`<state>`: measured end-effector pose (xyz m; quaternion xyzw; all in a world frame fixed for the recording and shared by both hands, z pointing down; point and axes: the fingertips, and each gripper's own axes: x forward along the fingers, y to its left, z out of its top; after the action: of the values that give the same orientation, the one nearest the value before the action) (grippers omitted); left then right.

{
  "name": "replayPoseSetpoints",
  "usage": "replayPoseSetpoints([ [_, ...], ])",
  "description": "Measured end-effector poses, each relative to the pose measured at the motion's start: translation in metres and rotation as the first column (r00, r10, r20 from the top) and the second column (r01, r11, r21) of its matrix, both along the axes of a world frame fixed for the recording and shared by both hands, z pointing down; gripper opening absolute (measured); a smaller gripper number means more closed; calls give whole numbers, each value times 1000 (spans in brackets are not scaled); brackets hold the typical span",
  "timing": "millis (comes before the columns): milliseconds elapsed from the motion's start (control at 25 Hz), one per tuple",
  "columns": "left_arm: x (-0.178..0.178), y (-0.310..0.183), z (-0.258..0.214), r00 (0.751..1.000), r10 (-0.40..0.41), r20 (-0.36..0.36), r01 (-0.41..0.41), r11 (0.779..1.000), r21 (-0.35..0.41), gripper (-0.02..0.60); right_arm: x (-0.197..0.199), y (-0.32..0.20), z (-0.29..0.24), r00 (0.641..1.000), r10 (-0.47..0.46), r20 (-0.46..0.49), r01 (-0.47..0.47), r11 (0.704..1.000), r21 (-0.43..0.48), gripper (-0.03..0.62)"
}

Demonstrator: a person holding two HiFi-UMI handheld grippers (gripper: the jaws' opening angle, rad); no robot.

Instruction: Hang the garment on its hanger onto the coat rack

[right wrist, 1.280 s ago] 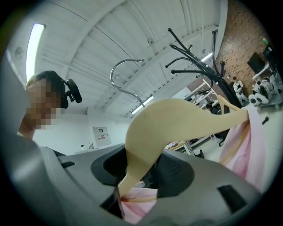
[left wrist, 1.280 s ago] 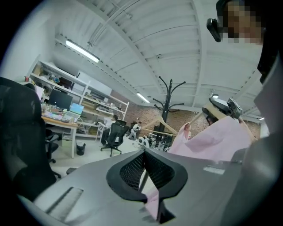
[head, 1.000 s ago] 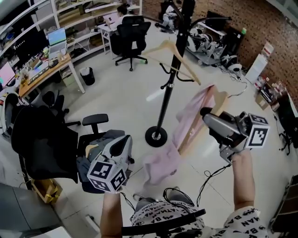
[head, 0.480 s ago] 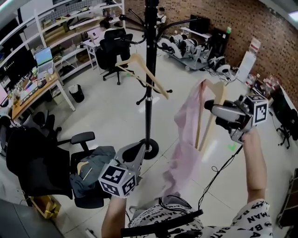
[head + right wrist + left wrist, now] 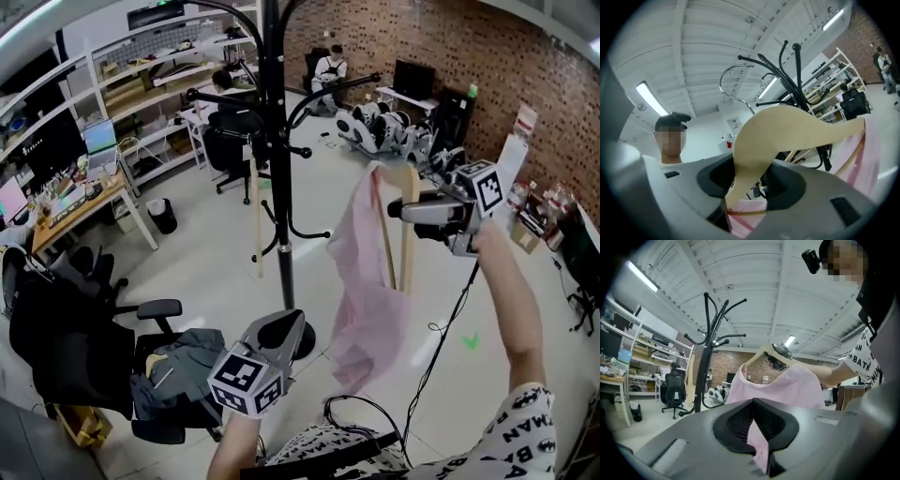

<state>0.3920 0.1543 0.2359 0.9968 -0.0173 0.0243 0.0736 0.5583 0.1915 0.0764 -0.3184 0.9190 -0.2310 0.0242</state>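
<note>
At upper right, the right gripper [image 5: 401,210] is clamping the hanger [image 5: 407,246], whose long axis is running downward. The left gripper [image 5: 284,328], lower centre, is pinching the garment [image 5: 364,281]. The rack [image 5: 274,169] is standing left of the hanger.

We see a pale pink garment [image 5: 367,281] on a light, cream-toned wooden hanger [image 5: 409,230], a coat rack [image 5: 274,150] that is black all over, and a second hanger [image 5: 255,220] of the same pale wood. The left gripper [image 5: 287,324] and the right gripper [image 5: 395,211] are both grey with black mesh pads, and each carries black-and-white square markers. Around them we note a red-brown brick wall [image 5: 450,47], a whitish-grey floor [image 5: 206,253], a black office chair [image 5: 228,148] and a white shirt [image 5: 511,436] printed with black lettering.
</note>
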Motion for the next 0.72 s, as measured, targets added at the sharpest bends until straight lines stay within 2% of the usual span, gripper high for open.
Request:
replayPoseSetpoints([
  [160,15,-7,1,999,-39,8,39,999,-8,-15,19,-30,-8,997,-69,-18,69,998,1,192],
  [280,25,-12,1,997,-76,2,76,997,-7,-15,28,-62,-7,993,-111,-49,109,993,-41,192],
  [520,42,-17,-1,991,-135,1,135,991,-19,-15,24,-118,-23,976,-190,-109,181,979,-88,192],
  [720,36,-19,2,984,-177,0,176,984,-36,-15,21,-157,-38,980,-185,-80,176,979,-101,192],
])
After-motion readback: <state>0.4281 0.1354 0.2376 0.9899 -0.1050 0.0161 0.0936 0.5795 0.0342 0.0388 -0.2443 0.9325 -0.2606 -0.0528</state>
